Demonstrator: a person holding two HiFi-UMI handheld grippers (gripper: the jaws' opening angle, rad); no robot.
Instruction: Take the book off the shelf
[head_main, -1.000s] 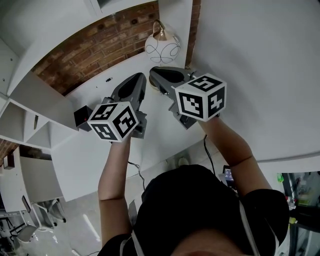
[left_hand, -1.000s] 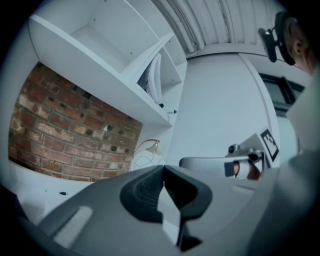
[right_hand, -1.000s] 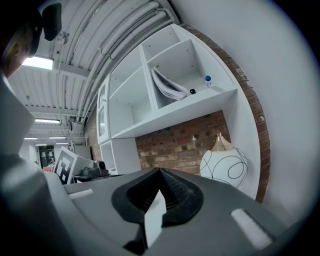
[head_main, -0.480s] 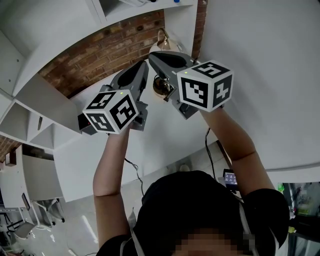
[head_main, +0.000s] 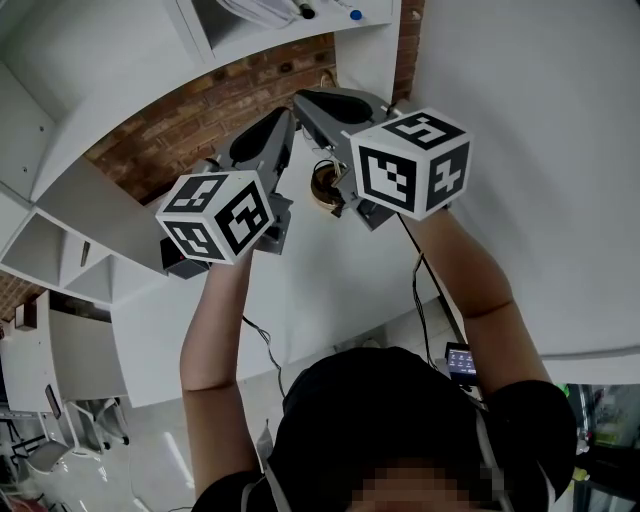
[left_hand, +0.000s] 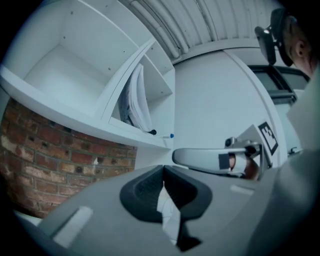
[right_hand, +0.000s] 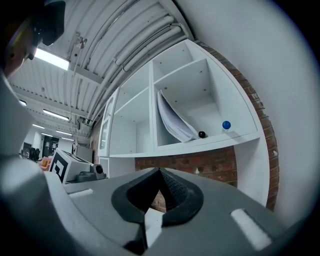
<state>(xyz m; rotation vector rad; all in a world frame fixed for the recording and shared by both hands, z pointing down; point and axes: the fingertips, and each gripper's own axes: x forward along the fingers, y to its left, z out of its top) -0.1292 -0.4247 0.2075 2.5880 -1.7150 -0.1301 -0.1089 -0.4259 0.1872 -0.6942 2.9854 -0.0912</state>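
Observation:
The book (right_hand: 175, 122) is a floppy white-paged volume that leans slumped in a compartment of the white wall shelf (right_hand: 200, 145). It also shows in the left gripper view (left_hand: 137, 97) and at the head view's top edge (head_main: 265, 10). My left gripper (head_main: 283, 122) and right gripper (head_main: 305, 100) are raised side by side below the shelf, well short of the book. Both point up toward it. Each has its jaws shut with nothing between them, as the left gripper (left_hand: 163, 172) and right gripper (right_hand: 160, 172) show in their own views.
A black ball (right_hand: 201, 134) and a blue ball (right_hand: 226, 125) lie on the shelf board beside the book. A brick wall (head_main: 200, 110) runs under the shelf. A brass lamp base (head_main: 322, 185) stands on the white surface (head_main: 320, 290) behind the grippers. Neighbouring compartments (right_hand: 130, 130) are bare.
Both grippers have risen toward the shelf and drawn closer together. The head view has tilted up, bringing the book's compartment into view and hiding the lamp's globe behind the grippers.

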